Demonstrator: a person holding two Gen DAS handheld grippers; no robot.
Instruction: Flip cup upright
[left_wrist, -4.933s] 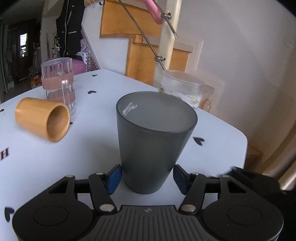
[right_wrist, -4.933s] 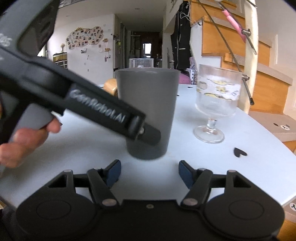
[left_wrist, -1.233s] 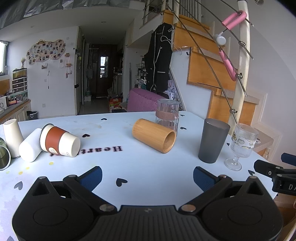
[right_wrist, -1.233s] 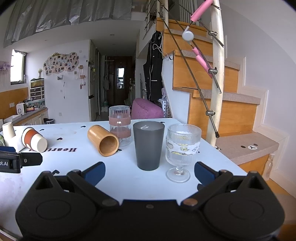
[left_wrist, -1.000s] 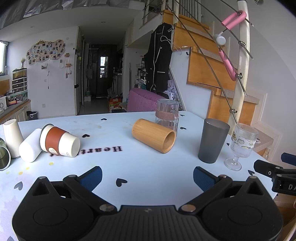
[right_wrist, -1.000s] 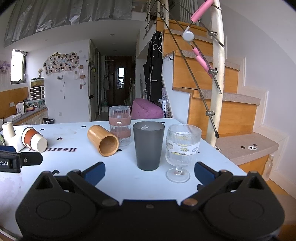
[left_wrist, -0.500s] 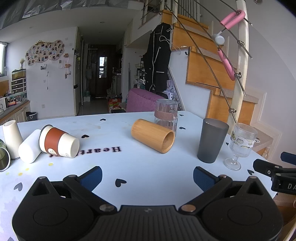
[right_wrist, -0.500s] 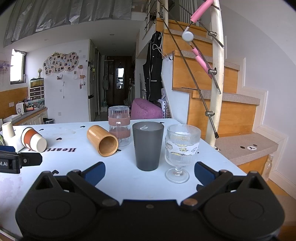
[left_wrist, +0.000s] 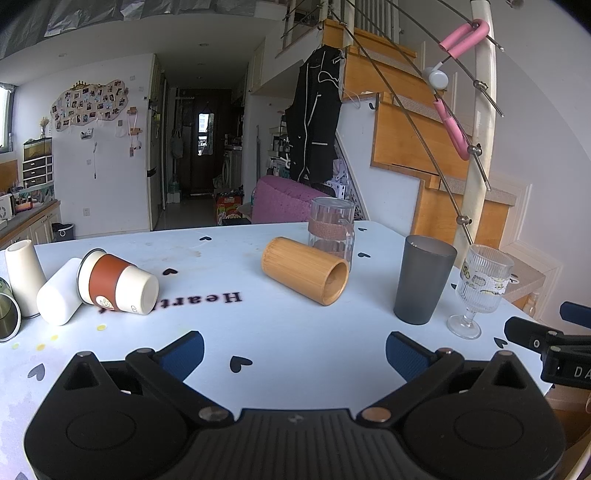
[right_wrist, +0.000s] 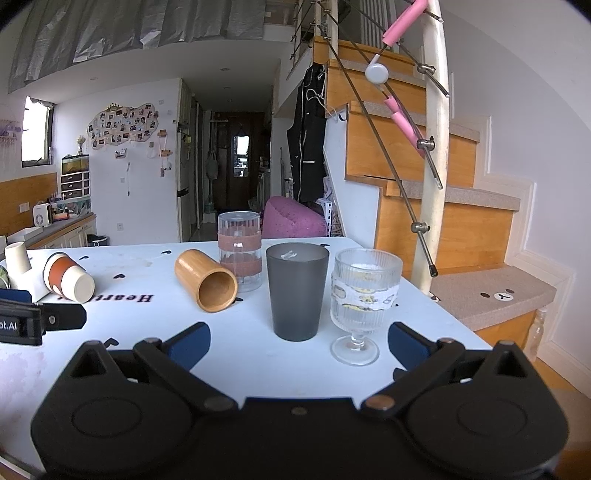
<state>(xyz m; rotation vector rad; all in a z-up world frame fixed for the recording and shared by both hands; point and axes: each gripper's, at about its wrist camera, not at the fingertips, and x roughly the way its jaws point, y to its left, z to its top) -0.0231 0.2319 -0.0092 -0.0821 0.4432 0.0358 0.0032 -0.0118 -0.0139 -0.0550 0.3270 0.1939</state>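
Observation:
A grey cup (left_wrist: 423, 278) stands upright on the white table (left_wrist: 288, 332); it also shows in the right wrist view (right_wrist: 296, 290). A bamboo cup (left_wrist: 306, 269) lies on its side with its mouth toward me, also in the right wrist view (right_wrist: 205, 279). A red-banded paper cup (left_wrist: 118, 282) lies on its side at the left, also in the right wrist view (right_wrist: 68, 277). My left gripper (left_wrist: 294, 352) is open and empty, well back from the cups. My right gripper (right_wrist: 299, 345) is open and empty, in front of the grey cup.
A ribbed stemmed glass (right_wrist: 364, 295) stands right of the grey cup. A clear glass with a pink band (right_wrist: 240, 249) stands behind the bamboo cup. White cups (left_wrist: 40, 282) and a metal tin (left_wrist: 7, 317) sit at the far left. The table's right edge (right_wrist: 443, 314) is near the stairs.
Since 4.9 s ago both grippers have drawn back from the grey cup, which stands free. Over the last second almost nothing has moved.

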